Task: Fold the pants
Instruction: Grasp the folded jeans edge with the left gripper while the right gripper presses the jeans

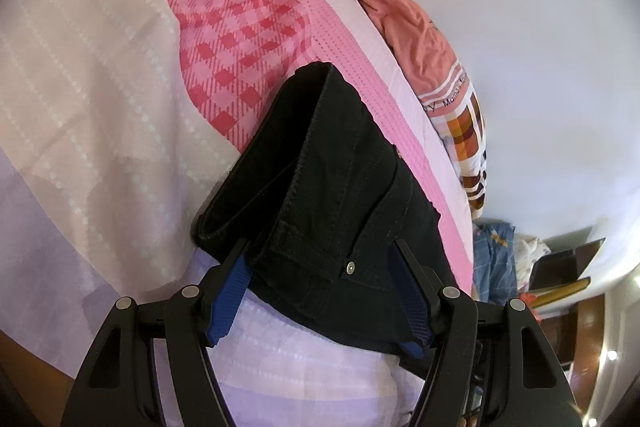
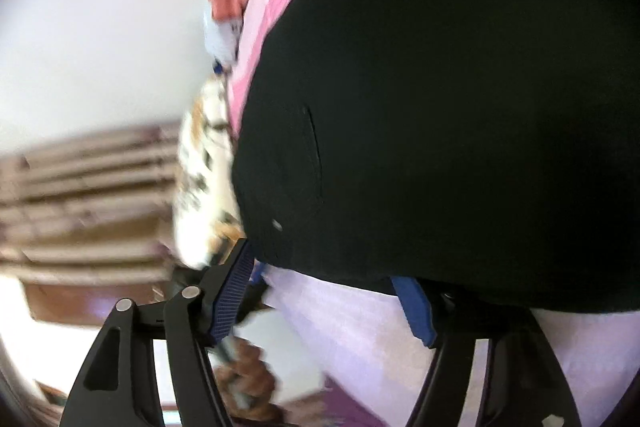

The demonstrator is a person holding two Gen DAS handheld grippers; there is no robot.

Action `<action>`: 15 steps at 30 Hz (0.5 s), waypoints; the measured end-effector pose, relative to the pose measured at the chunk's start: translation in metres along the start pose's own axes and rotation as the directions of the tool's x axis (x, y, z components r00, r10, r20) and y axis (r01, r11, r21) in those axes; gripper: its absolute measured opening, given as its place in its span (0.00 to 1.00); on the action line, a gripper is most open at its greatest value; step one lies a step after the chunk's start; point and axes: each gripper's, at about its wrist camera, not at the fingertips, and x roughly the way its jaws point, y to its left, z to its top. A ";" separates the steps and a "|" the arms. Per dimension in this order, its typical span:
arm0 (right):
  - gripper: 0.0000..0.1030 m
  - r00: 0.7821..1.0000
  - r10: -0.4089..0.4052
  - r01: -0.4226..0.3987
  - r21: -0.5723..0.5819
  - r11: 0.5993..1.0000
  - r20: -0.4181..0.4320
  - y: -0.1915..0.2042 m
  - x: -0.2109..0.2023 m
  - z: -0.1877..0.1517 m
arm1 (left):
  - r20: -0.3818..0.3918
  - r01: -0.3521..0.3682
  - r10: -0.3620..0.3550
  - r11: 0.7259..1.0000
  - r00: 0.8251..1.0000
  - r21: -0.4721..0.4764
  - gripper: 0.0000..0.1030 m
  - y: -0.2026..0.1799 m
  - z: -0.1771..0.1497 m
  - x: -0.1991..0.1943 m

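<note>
Your left gripper [image 1: 320, 291] is spread wide, its blue pads [image 1: 226, 303] on either side of the folded black pants [image 1: 320, 163], which lie in a thick bundle on the pink checked bedsheet [image 1: 224, 7]. A metal rivet [image 1: 349, 267] shows near the pocket. Beyond the pants, a crumpled orange and plaid quilt [image 1: 420, 27] runs along the bed's far edge against the white wall [image 1: 540, 27].

Your right gripper [image 2: 328, 299] is also spread, its view blurred; the pants [image 2: 440, 107] fill most of it, covering one fingertip. Brown wooden furniture [image 2: 88, 187] stands off to the side.
</note>
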 end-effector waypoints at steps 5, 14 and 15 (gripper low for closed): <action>0.05 0.996 -0.069 0.069 -0.007 0.998 -0.063 -0.010 0.020 0.003 | 0.005 -0.034 0.034 0.999 0.999 0.035 0.66 -0.007 -0.001 0.003; 0.06 0.991 -0.075 0.055 -0.178 0.983 -0.110 0.030 0.015 -0.016 | 0.079 -0.152 0.142 0.979 0.987 0.138 0.52 -0.021 0.003 -0.006; 0.06 0.989 -0.084 0.062 -0.178 0.982 -0.123 0.028 0.018 -0.017 | 0.081 -0.151 0.142 0.979 0.987 0.133 0.52 -0.019 0.004 -0.007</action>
